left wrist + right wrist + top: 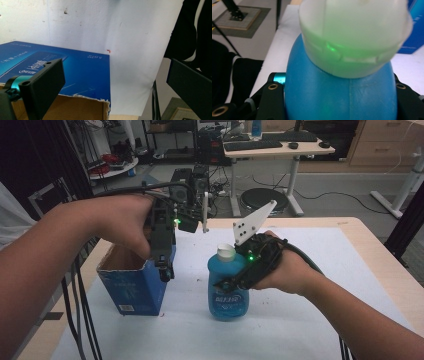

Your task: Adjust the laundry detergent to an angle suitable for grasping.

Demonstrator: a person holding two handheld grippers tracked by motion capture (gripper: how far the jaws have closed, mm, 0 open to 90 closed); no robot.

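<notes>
Bottle (342,87) body is cut off by the lower edge in the right gripper view; its white cap (354,32) is blurred and clipped at the top. The label can't be read in the high view. Box (62,72) is cropped left and bottom in the left gripper view; its interior is mostly hidden. Right gripper (235,282) jaws are largely masked by the hand and bottle in the high view.

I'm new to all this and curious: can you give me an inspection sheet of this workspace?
Surface: table under a white sheet, small marks on it.
Job's things: blue bottle, white cap, upright; open blue box beside it.
Clutter: nothing seen.
Grippers: right gripper shut on the bottle; left gripper at the box's rim, jaws apart, one inside and one outside.
Cables: black cables hang off the left edge.
Surroundings: desk with keyboard, floor gear.
</notes>
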